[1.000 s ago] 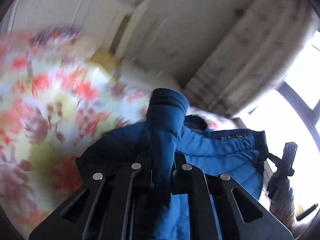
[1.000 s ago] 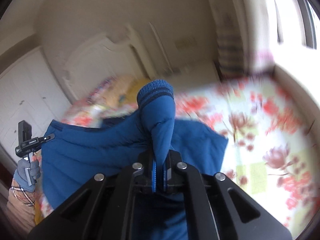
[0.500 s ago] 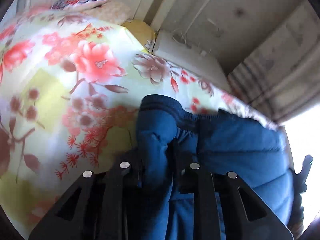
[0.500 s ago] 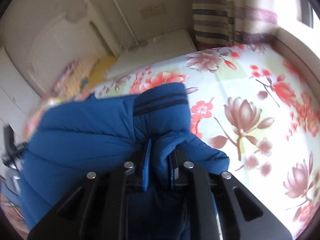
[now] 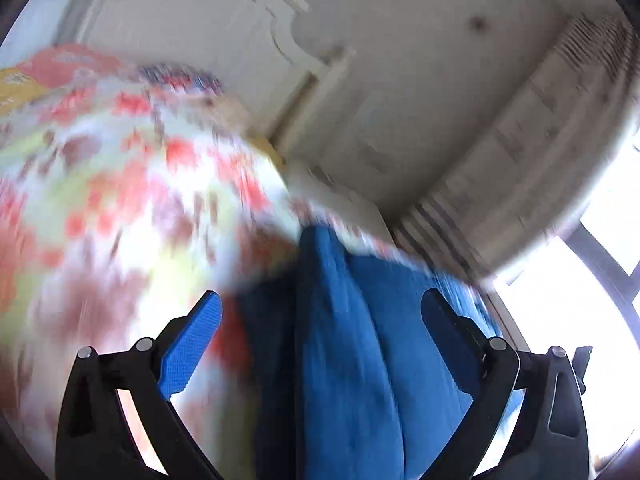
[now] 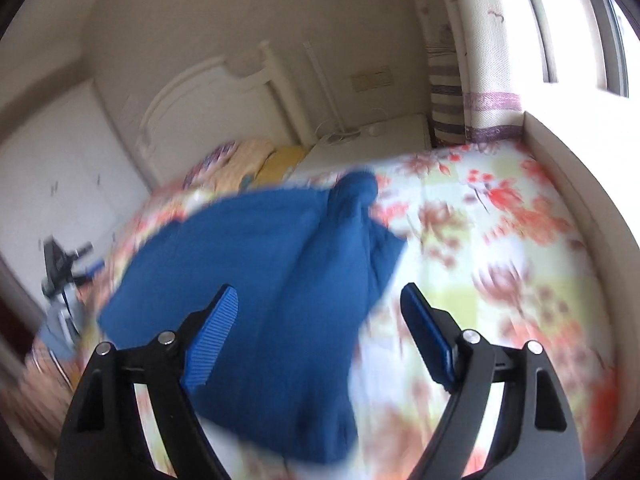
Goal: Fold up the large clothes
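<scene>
Both grippers, left gripper (image 5: pixel 320 312) and right gripper (image 6: pixel 320 304), have let go of the blue jacket (image 6: pixel 280 280); their jaws are opening, touching nothing. It lies on the flowered bed (image 6: pixel 500 220). Only the right view shows, perhaps, pillows (image 6: pixel 256 160) by the headboard (image 6: pixel 208 100).

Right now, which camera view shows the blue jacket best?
The right wrist view: the blue jacket lies spread on the floral bedspread, its outline visible. The left wrist view shows only blurred blue folds.
</scene>
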A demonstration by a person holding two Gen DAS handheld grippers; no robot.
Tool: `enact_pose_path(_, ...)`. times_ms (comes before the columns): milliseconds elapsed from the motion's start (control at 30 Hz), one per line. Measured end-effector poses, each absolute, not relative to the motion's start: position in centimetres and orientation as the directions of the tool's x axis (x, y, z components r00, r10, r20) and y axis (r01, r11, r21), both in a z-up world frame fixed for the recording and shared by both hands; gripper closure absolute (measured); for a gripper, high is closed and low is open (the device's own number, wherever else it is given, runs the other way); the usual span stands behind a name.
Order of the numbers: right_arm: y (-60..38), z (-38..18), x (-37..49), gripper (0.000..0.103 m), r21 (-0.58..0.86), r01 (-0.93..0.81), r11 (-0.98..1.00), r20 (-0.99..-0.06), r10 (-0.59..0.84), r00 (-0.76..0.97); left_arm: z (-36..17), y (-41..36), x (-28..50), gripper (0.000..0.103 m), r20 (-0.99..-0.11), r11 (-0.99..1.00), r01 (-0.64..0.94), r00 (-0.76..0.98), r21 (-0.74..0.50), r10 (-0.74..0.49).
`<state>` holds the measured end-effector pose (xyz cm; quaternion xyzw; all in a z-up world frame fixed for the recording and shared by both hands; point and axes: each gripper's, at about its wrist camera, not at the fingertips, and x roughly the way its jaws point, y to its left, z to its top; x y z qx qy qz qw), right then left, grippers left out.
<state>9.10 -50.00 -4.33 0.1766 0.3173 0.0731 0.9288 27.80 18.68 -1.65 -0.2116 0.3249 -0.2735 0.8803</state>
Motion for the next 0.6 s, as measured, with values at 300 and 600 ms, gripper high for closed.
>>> enact_pose_path(300,-46.4,-9.1,5.4,0.021,0.367,-0.070,0.928,-0.635,0.305,0.710,-7.2,15.3,23.0,0.006,-0.594,0.749,0.408,0.455,-0.523,-0.663)
enact_pose_path(600,-43.7,-8.5,5.3,0.085,0.283,-0.080,0.956,-0.613,0.244,0.751,-7.4,13.1,24.2,0.056,-0.606,0.779,0.343,0.491,-0.525,-0.625)
